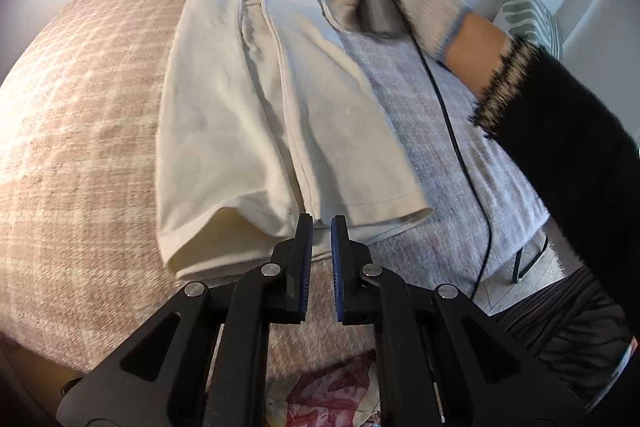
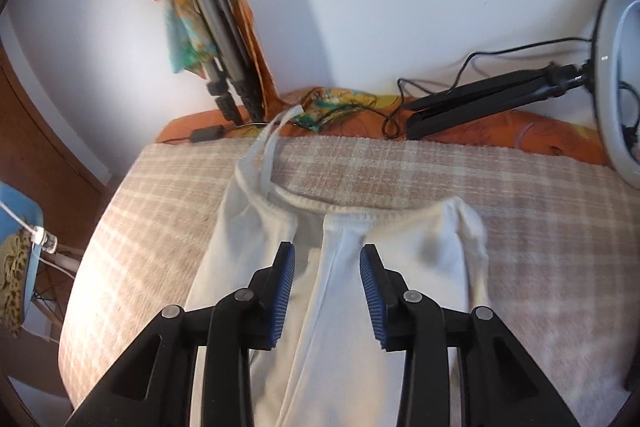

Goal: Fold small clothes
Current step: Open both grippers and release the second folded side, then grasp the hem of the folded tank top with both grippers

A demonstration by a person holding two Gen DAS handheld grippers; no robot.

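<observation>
1. Broadly, plaid blanket point(image 1: 80, 107) is covering the bed.
2. Cream shorts point(image 1: 248, 115) are lying flat on it, legs together.
3. Right gripper point(image 2: 327, 263) is hovering over the waistband, jaws apart, empty.
4. Left gripper point(image 1: 321, 227) is sitting nearly closed at the hem, gripping nothing.

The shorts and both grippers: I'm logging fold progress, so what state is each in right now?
Cream shorts: flat on the checked blanket, folded lengthwise, legs stacked.
Drawstring: loose, trailing past the waistband.
Left gripper: jaws nearly shut, empty, at the hem.
Right gripper: jaws open above the waistband, gripping nothing.
</observation>
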